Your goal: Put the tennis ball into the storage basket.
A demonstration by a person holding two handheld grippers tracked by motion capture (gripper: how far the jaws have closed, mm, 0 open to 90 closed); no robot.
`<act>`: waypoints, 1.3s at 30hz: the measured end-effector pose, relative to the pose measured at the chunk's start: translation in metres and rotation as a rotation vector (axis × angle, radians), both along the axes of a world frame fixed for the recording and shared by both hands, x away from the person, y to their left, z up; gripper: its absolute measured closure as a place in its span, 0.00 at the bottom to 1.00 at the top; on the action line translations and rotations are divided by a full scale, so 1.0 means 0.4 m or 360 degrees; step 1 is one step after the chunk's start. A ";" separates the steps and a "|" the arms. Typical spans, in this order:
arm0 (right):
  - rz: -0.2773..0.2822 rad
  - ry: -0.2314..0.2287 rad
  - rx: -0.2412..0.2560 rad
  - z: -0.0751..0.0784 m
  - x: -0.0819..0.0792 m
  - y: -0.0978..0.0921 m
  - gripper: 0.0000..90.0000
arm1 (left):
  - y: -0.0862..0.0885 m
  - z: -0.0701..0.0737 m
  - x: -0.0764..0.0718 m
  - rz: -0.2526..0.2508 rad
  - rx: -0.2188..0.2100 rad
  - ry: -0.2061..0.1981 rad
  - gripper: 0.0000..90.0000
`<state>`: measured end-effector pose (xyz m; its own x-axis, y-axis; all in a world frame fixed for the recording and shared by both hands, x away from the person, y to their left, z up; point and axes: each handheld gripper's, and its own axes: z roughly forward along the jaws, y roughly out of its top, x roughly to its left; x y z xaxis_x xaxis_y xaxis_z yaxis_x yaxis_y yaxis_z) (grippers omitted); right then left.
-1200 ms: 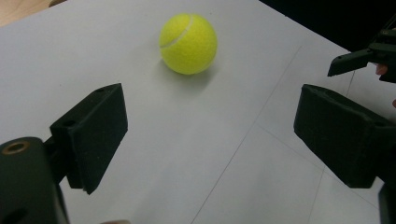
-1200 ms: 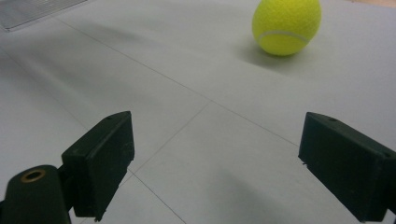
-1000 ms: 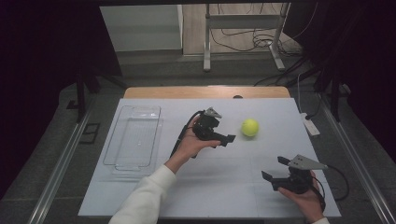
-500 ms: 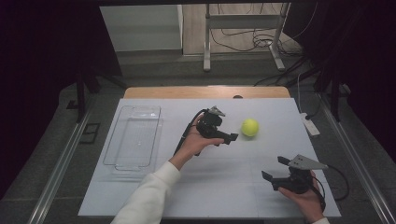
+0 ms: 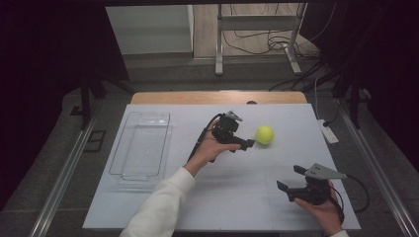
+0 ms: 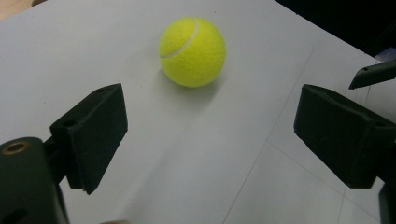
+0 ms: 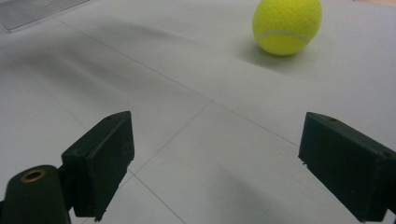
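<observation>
We had the left hand-held gripper (image 5: pixel 245 143) jaws spread wide, empty, aimed at the ball (image 5: pixel 264 134), which sat on the tabletop (image 5: pixel 163 207) just beyond the tips, not touching. Looked like an approach for a pick; jaws wide probably to clear the ball's sides. In the left gripper view the ball (image 6: pixel 192 45) lay ahead, a bit left of centre, so some re-aiming likely needed. Right hand-held gripper (image 5: pixel 291 178) also spread, empty, parked near the front right edge, well apart from the ball; prob. idle, out of the way. Clear tray (image 5: pixel 141 148) at left, empty, maybe the drop spot. No brand or text readable on the ball, just the white seam.
</observation>
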<state>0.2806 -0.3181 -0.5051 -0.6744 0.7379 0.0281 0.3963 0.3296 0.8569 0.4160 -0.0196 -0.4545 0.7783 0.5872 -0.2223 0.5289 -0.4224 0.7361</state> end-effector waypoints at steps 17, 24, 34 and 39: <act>0.0003 0.0004 0.0005 0.000 -0.002 0.000 0.12 | -0.026 0.001 0.023 -0.0026 0.0017 -0.0006 0.13; 0.0005 0.0001 0.0006 0.000 -0.001 0.000 0.12 | -0.037 -0.004 0.035 -0.0032 0.0020 -0.0002 0.13; 0.0005 0.0002 0.0010 0.000 -0.001 -0.001 0.12 | -0.056 -0.009 0.053 -0.0028 0.0017 0.0014 0.13; 0.0009 -0.0005 0.0008 0.000 -0.002 -0.001 0.12 | -0.062 -0.011 0.058 -0.0037 0.0027 0.0014 0.13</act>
<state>0.2798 -0.3186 -0.5052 -0.6784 0.7341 0.0297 0.3918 0.3273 0.8598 0.4392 -0.0446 -0.4589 0.7897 0.5728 -0.2196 0.5254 -0.4468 0.7241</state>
